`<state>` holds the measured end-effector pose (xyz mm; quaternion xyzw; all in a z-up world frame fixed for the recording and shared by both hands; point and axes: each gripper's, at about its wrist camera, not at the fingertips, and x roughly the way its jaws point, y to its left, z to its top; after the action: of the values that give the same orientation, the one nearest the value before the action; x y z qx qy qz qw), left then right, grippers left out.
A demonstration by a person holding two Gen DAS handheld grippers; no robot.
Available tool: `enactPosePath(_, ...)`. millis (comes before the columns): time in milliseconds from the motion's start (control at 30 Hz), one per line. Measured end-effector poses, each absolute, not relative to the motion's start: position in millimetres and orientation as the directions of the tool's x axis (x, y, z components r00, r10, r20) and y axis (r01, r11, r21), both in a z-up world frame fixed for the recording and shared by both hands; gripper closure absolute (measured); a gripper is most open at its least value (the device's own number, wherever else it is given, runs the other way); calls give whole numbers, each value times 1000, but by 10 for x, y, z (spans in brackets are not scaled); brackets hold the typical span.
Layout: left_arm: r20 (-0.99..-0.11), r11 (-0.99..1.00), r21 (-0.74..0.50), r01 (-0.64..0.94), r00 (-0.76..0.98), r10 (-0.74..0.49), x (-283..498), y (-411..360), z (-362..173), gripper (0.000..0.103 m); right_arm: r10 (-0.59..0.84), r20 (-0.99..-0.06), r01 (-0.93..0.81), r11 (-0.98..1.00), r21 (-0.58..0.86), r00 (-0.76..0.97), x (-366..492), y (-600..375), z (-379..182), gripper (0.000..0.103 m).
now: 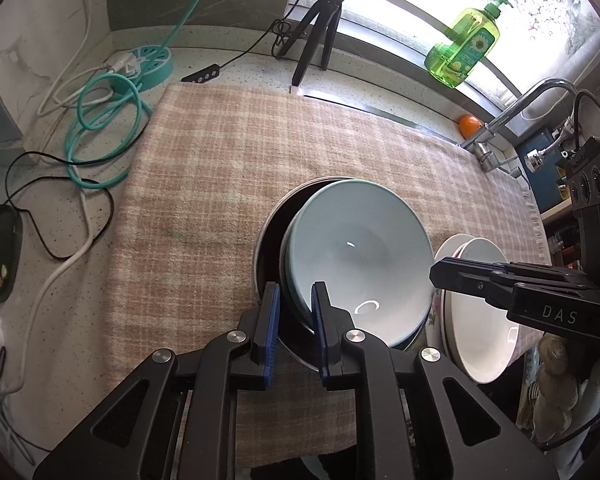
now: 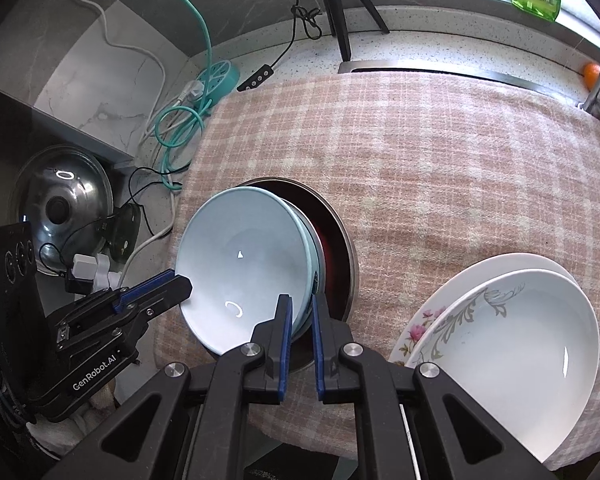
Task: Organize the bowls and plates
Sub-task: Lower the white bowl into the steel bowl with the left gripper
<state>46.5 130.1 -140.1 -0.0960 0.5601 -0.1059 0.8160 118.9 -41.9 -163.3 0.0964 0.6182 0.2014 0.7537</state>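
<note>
A pale blue bowl (image 1: 360, 248) (image 2: 240, 264) lies tilted on a second blue bowl inside a round metal pan (image 1: 266, 236) (image 2: 342, 248) on the plaid cloth. My left gripper (image 1: 294, 306) (image 2: 180, 284) straddles the bowl's near-left rim. One pad is inside and one outside, with a thin dark gap at the outer pad. My right gripper (image 2: 300, 312) (image 1: 436, 272) is shut on the bowl's opposite rim. A white deep plate (image 2: 520, 344) (image 1: 480, 312) rests on a flowered plate (image 2: 416, 328) to the right.
The plaid cloth (image 1: 228, 152) covers the counter. Behind it stand a black tripod (image 1: 320, 32), a green soap bottle (image 1: 464, 44), an orange (image 1: 470, 125) and a faucet (image 1: 520, 108). Teal and white cables (image 1: 104, 120) lie at left, a steel lid (image 2: 60, 208) beyond.
</note>
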Motion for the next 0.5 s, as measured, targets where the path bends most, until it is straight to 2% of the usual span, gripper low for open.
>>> enactPosePath(200, -877, 956, -288, 50, 387, -284, 418, 1437, -1261, 88, 444, -866, -154, 895, 419, 228, 1141, -669, -1454, 94)
enactPosePath(500, -866, 967, -255, 5, 443, -230, 345, 1673, -1227, 88, 365, -851, -147, 931, 335, 377, 984, -986, -1228, 94)
